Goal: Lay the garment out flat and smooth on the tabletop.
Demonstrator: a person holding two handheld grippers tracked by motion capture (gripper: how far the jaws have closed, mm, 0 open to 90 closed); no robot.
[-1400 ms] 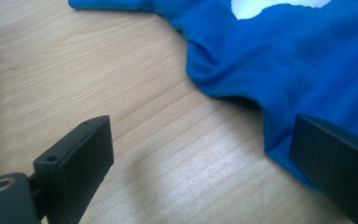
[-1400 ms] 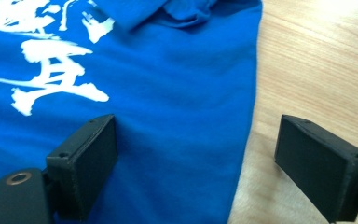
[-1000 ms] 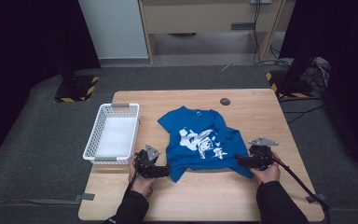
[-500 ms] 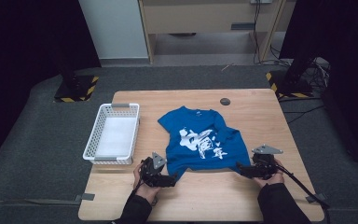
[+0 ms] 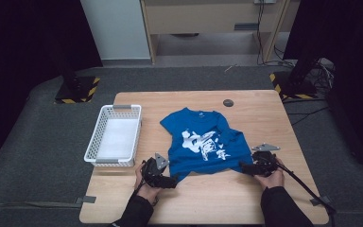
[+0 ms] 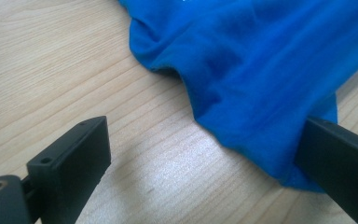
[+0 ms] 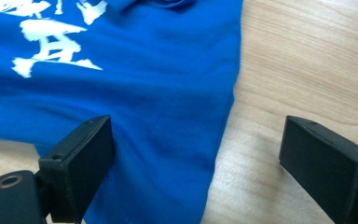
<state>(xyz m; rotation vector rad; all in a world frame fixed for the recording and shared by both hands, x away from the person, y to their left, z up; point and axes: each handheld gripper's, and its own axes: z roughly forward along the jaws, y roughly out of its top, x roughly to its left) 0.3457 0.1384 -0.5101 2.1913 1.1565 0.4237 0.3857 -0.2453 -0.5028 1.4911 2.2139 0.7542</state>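
Both sets of jaws spread wide, gripping nothing, likely to catch corners for folding: blue printed T-shirt point(image 5: 202, 144) hem corner between left gripper point(image 6: 200, 158) fingers, side edge between right gripper point(image 7: 196, 158) fingers.

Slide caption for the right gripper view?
Open right gripper straddling the hem corner of a blue printed cotton T-shirt on the wooden table.
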